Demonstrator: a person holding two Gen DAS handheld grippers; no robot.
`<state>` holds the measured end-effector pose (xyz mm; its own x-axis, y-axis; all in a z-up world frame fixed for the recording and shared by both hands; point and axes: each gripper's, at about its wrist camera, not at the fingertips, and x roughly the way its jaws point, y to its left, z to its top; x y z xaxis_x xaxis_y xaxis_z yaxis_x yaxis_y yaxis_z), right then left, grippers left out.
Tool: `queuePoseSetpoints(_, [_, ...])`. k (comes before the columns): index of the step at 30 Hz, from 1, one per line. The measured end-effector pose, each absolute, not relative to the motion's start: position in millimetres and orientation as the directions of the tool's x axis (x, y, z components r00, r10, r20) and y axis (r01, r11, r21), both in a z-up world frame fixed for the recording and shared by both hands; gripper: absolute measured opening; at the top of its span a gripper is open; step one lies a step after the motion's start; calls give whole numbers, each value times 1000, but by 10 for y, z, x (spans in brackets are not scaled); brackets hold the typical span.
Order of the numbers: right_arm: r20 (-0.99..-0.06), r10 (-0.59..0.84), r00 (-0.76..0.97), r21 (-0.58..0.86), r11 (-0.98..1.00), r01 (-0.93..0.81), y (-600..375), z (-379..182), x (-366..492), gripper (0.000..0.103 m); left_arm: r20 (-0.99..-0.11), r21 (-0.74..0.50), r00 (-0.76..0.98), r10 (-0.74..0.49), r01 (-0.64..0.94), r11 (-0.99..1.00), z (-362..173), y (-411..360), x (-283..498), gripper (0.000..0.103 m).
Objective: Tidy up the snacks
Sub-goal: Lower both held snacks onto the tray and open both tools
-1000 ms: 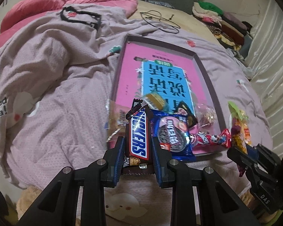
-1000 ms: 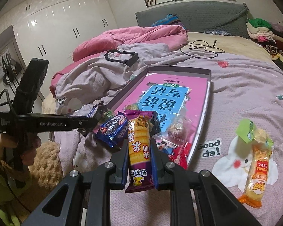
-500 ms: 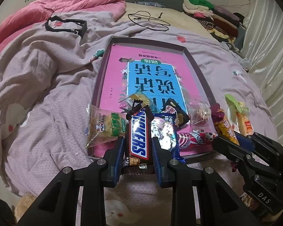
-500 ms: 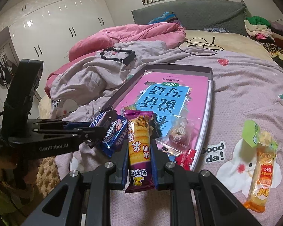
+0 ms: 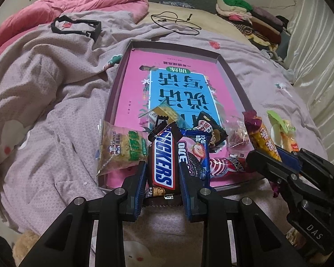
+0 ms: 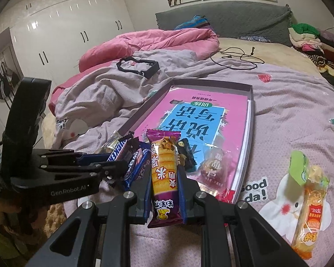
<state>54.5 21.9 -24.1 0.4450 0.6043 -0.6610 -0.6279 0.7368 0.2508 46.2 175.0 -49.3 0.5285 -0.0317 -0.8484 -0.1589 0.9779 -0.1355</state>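
Note:
My left gripper [image 5: 163, 166] is shut on a Snickers bar [image 5: 163, 155] and holds it over the near edge of the shallow tray [image 5: 113, 95] lined with a pink and blue book. My right gripper [image 6: 164, 171] is shut on a purple and orange rice snack [image 6: 165, 173], held above the tray's near corner. Several snacks lie at the tray's near end: a green-labelled cracker pack [image 5: 122, 146], a blue Oreo pack [image 5: 194, 153], a dark packet [image 5: 209, 129] and a red packet [image 5: 227, 163]. A yellow snack with a green tag [image 6: 309, 204] lies on the blanket to the right.
The tray sits on a lilac blanket [image 5: 51, 102] on a bed. A pink duvet [image 6: 155, 42], a black plastic frame [image 6: 138, 66] and a black cable [image 6: 236, 57] lie further back. Folded clothes [image 5: 249, 17] are piled at the far right. White wardrobes [image 6: 66, 26] stand to the left.
Both grippers have drawn closer to the tray's near end while keeping their snacks. The cracker pack now shows at the left of the Snickers bar.

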Motion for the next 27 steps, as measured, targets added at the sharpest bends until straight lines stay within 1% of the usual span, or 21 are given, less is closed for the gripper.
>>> queuePoseSetpoints(13, [-694, 558, 455, 204, 758, -619, 430, -339, 652, 21, -840, -136, 542, -31, -155, 979, -517, 1767, 490, 29])
queuePoseSetpoints(27, [-710, 550, 440, 225, 769, -599, 536, -425, 787, 21, -840, -141, 541, -36, -154, 978, -524, 1780, 494, 29])
